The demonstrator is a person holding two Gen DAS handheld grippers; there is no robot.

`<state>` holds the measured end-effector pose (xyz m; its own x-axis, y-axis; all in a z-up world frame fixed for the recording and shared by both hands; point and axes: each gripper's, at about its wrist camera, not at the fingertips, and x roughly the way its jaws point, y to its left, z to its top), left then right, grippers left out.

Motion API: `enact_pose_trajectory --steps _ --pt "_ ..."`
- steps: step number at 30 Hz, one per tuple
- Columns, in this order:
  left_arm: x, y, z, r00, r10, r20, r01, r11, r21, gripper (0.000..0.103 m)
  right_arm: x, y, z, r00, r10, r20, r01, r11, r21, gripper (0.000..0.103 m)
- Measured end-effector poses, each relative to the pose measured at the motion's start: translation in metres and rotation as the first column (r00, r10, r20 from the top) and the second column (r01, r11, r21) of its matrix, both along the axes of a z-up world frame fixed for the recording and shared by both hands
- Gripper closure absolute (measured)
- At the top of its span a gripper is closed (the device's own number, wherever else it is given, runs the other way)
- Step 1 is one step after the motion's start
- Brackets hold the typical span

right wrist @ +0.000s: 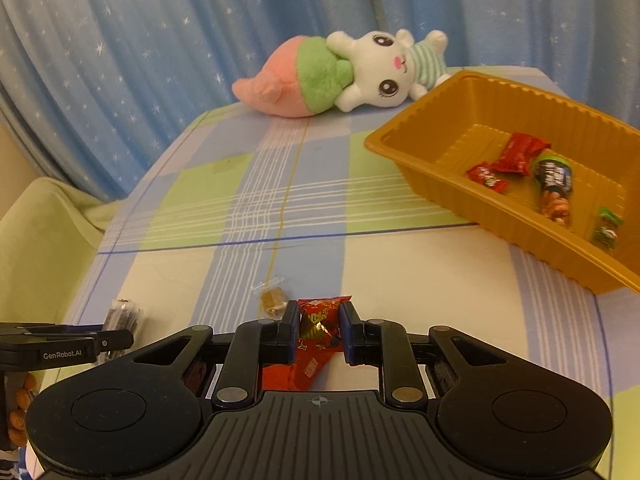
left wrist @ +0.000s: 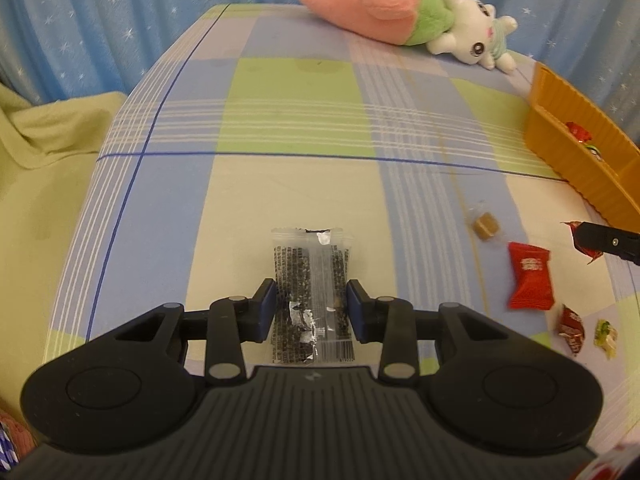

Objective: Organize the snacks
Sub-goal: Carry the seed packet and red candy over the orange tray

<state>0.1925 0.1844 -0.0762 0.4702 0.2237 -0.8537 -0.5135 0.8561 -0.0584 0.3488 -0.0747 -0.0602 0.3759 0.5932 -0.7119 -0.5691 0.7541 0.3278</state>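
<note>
My left gripper is shut on a clear packet of dark sesame snack, its blue pads pressing both long sides; the packet also shows at the lower left of the right wrist view. My right gripper is shut on a red snack packet, held a little above the checked tablecloth. The orange tray stands at the right and holds several wrapped snacks. On the cloth lie a brown candy in clear wrap, a red packet, a small red candy and a green-white candy.
A pink, green and white plush toy lies at the table's far edge, against a blue starry curtain. A pale green cloth hangs off to the left of the table. The right gripper's finger reaches in from the right edge of the left wrist view.
</note>
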Motion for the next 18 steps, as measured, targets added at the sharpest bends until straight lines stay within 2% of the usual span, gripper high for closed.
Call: enact_pose_trajectory --steps 8,18 --pt "0.014 -0.032 0.024 0.994 -0.095 0.046 0.094 0.995 0.008 0.069 -0.006 -0.033 0.012 0.999 -0.047 0.015 0.047 0.999 0.025 0.082" --pt "0.054 -0.086 0.047 0.968 -0.233 0.094 0.231 0.972 0.029 0.069 -0.005 -0.081 0.030 0.992 -0.115 0.053 0.113 0.992 0.050 0.082"
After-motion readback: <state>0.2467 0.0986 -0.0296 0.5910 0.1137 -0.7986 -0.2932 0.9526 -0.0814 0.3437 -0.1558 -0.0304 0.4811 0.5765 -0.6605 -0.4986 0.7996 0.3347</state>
